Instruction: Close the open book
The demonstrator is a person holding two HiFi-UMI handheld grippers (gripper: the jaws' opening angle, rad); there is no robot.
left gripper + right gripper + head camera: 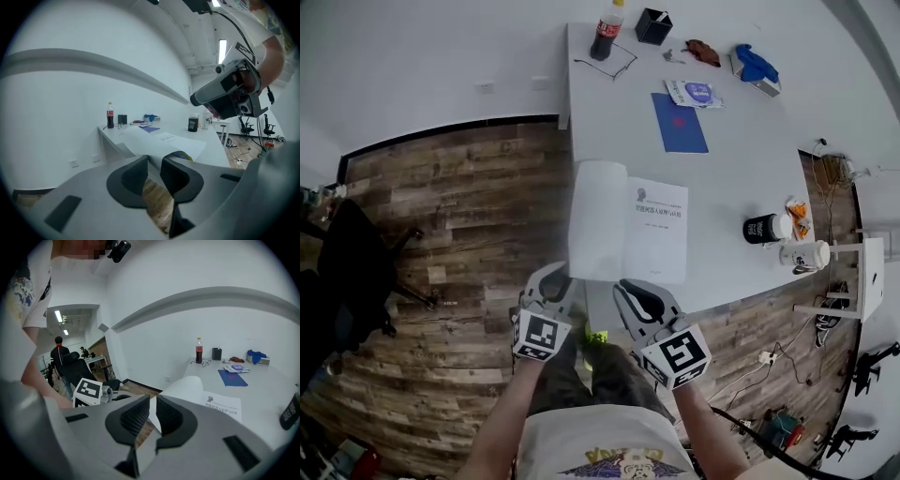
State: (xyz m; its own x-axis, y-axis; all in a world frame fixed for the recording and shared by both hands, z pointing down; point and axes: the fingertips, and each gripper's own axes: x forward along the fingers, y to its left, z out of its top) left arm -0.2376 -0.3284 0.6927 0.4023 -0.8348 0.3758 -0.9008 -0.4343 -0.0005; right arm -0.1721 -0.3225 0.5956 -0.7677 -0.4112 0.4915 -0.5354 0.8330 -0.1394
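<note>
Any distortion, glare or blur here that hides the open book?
Head view: even light, open book sharp, table edges bowed by the lens. Left gripper view: dark round vignette, ceiling light blown out, book small but clear. Right gripper view: wall band bent into an arc, printed page visible, print soft.

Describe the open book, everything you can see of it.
The open book is white paper and lies near the front edge of the white table. Its right page lies flat and shows a small portrait and printed lines. Its left side is lifted and curls upward. The left gripper and right gripper each appear to pinch its near edge.
</note>
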